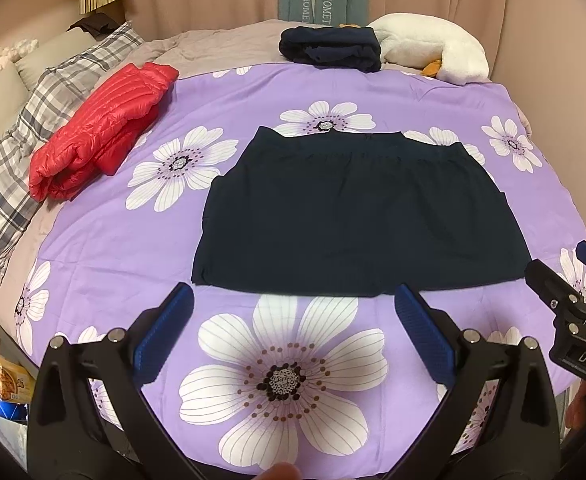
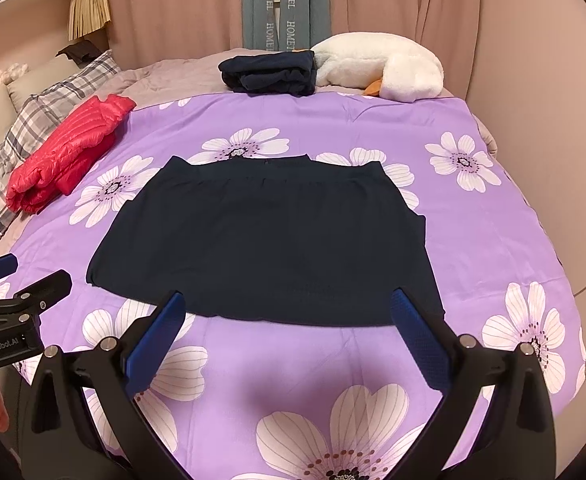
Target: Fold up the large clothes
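A dark navy garment (image 1: pixel 357 216) (image 2: pixel 269 248) lies flat on the purple flowered bedspread (image 1: pixel 221 248) (image 2: pixel 293 360), its near hem facing me. My left gripper (image 1: pixel 293 300) hovers open just short of that hem, nothing between its blue pads. My right gripper (image 2: pixel 289 304) is open too, its fingertips over the near hem toward the garment's right corner. The right gripper's fingers (image 1: pixel 549 276) show at the right edge of the left wrist view. At the left edge of the right wrist view, the left gripper's fingers (image 2: pixel 49 284) show.
A folded red puffer jacket (image 1: pixel 101 132) (image 2: pixel 65 160) lies at the left by plaid pillows (image 1: pixel 33 128). A folded dark pile (image 1: pixel 329 48) (image 2: pixel 269 70) and a white plush toy (image 1: pixel 433 46) (image 2: pixel 381 66) sit at the far edge. Curtains hang behind the bed.
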The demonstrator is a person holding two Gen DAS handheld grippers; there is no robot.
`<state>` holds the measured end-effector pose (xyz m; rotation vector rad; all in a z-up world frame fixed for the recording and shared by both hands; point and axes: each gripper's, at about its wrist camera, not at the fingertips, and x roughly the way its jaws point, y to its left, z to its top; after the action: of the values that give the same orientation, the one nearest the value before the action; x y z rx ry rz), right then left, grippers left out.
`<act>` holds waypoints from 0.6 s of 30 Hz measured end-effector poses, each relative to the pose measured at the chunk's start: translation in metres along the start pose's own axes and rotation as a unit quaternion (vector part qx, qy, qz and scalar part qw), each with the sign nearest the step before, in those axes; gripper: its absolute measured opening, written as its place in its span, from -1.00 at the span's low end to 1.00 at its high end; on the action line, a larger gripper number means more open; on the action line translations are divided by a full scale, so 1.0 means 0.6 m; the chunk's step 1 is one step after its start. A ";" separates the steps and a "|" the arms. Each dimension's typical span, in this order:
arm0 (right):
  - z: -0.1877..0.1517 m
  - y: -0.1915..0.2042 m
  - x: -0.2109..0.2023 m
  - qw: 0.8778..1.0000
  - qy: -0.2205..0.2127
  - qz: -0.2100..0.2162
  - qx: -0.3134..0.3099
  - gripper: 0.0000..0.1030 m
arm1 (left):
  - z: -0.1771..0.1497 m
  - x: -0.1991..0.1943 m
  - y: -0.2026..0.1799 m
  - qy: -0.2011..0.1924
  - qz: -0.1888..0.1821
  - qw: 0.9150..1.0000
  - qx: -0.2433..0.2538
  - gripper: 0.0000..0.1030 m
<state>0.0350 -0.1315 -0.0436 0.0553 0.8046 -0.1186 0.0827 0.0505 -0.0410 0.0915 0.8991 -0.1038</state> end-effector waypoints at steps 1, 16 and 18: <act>0.000 0.001 0.000 1.000 0.000 0.000 -0.001 0.97 | 0.000 0.000 -0.001 0.001 0.001 1.000 0.001 0.96; -0.003 -0.002 0.007 1.000 0.004 0.006 0.003 0.97 | 0.000 0.002 -0.010 -0.003 -0.002 1.000 0.007 0.96; -0.004 -0.001 0.006 1.000 0.004 0.005 0.003 0.97 | -0.001 0.002 -0.011 -0.003 -0.003 1.000 0.007 0.96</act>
<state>0.0359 -0.1324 -0.0477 0.0650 0.8123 -0.1104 0.0822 0.0438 -0.0423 0.1012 0.8921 -0.1147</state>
